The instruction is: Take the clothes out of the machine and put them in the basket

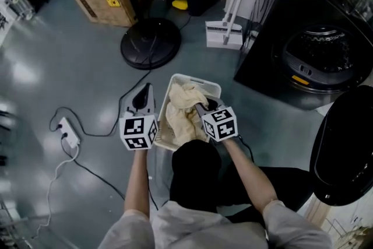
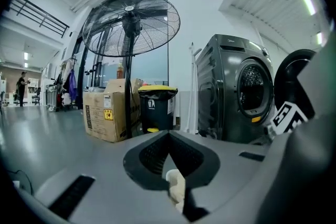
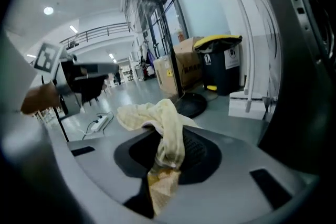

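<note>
Yellow cloth hangs from downward-tilted right tongs.

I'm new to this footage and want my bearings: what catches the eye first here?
A pale yellow cloth, pinched in the right gripper, hangs over the white basket at the centre of the floor. To the right stands the dark washing machine, its round door swung open.

The left hand-held gripper has its jaws nearly together, with a small pale scrap of cloth pinched between them. Beyond it on the grey floor stand a tall fan, a cardboard box, a yellow-lidded bin and a dark washing machine, its door swung open.
</note>
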